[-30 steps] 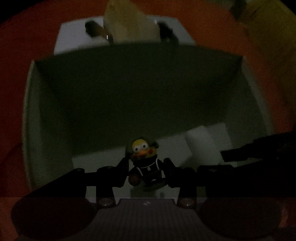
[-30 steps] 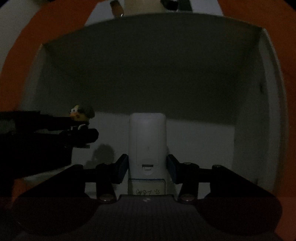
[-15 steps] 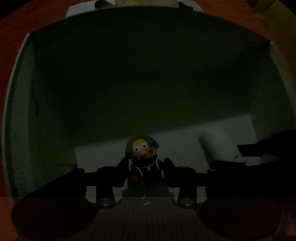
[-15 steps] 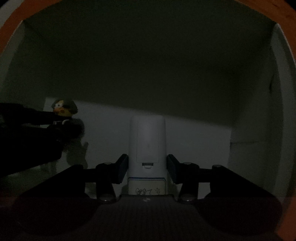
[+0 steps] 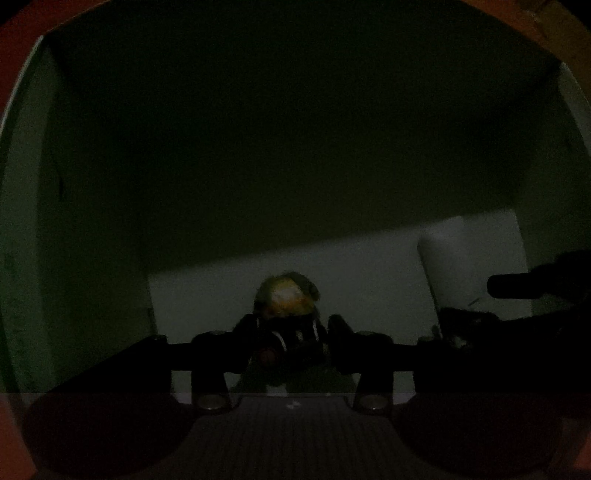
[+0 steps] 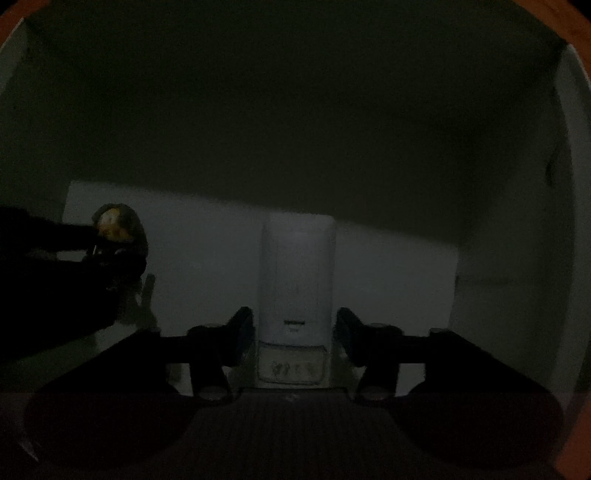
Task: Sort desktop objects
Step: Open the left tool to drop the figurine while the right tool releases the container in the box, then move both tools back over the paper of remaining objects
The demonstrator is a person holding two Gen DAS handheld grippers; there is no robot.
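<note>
Both grippers point down into a white box [image 5: 22, 221], which is dark inside. A small toy figure [image 5: 286, 301] with a yellow face, dark helmet and black suit sits between the fingers of my left gripper [image 5: 290, 328]. Its jaws are opening and the pads stand just off the toy. A white remote control [image 6: 297, 273] with a label at its near end lies on the box floor [image 6: 388, 266] between the fingers of my right gripper [image 6: 295, 330]. Those jaws are opening too, with a narrow gap on each side. The toy figure [image 6: 112, 225] also shows at the left of the right wrist view.
The box walls [image 6: 569, 184] rise close on all sides of both grippers. An orange surface [image 5: 498, 11] shows beyond the rim at the picture corners. The remote [image 5: 454, 258] lies to the right of the toy, with bare white floor between them.
Both grippers have sunk deeper into the box, its walls now filling the views. Both pairs of fingers have spread apart, letting go of the toy and the remote.
</note>
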